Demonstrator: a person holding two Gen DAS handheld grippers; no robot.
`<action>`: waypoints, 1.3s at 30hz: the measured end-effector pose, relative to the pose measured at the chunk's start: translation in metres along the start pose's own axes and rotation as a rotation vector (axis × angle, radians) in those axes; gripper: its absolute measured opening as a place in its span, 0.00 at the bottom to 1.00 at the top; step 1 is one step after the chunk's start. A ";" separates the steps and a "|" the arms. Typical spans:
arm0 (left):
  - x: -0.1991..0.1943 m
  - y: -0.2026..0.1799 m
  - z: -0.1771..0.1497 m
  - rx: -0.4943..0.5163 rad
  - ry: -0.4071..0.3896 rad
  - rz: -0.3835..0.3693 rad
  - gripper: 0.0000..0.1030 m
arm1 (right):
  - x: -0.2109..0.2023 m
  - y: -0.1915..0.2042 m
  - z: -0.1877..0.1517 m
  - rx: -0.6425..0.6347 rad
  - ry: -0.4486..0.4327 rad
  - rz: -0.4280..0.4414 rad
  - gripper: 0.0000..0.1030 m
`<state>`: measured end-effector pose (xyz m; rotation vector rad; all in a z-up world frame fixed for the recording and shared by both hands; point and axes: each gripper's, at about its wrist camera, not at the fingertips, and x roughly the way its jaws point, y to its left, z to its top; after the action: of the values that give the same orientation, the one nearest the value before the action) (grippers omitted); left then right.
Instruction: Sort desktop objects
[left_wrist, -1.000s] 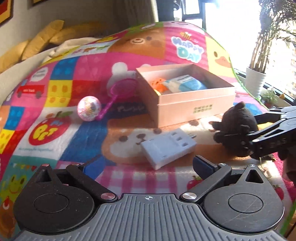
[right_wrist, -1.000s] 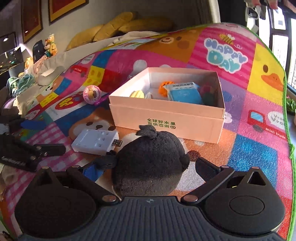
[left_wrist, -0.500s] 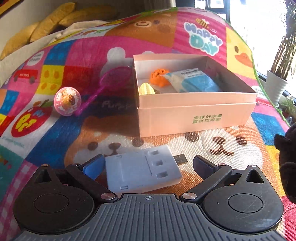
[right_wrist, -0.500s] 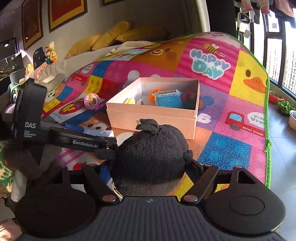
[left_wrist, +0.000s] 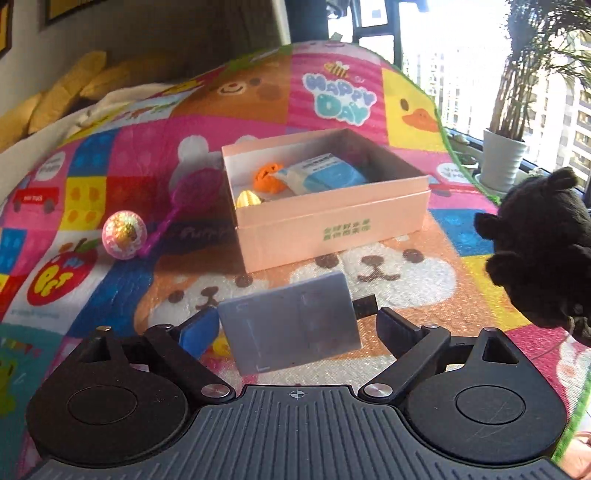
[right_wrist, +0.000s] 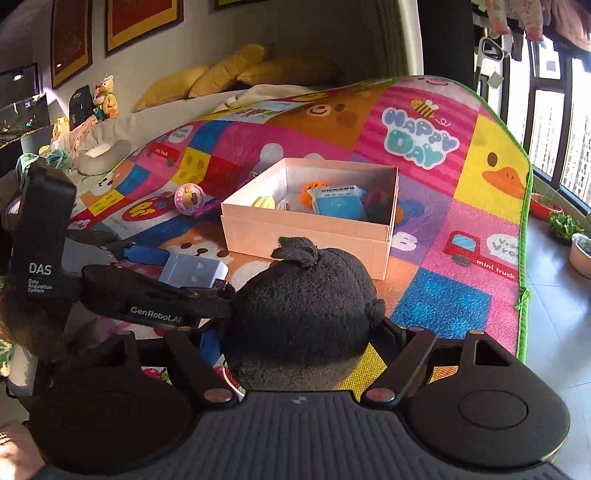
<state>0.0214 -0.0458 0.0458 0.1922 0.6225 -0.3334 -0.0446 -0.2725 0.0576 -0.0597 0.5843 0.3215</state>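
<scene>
Now lifted clear of the mat (left_wrist: 388, 266), grey charger (left_wrist: 291, 325) clamped in left gripper (left_wrist: 291, 328) jaws, black plush (right_wrist: 299, 314) squeezed in right gripper (right_wrist: 299, 343), both box (left_wrist: 332, 225)-bound next, likely.

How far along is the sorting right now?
Done: the pink box already holds an orange toy, a yellow piece and a blue packet. In hand: left gripper holds the grey charger, right gripper the black plush. Left: sparkly ball and purple scoop.

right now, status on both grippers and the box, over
Left gripper shut on grey rectangular usb hub, lifted. Right gripper shut on black plush toy. Open pink cardboard box ahead, nothing in the way.
</scene>
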 end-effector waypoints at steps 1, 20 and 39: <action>-0.010 -0.002 0.004 0.012 -0.027 -0.006 0.93 | -0.005 0.001 0.002 -0.008 -0.014 -0.003 0.77; -0.024 0.018 0.077 -0.034 -0.225 -0.023 0.94 | -0.039 -0.036 0.118 0.063 -0.307 -0.006 0.77; -0.017 0.039 -0.017 -0.095 0.002 -0.046 1.00 | 0.032 -0.012 -0.011 0.106 0.080 -0.011 0.94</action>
<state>0.0136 -0.0004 0.0458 0.0878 0.6439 -0.3471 -0.0214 -0.2765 0.0307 0.0268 0.6789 0.2777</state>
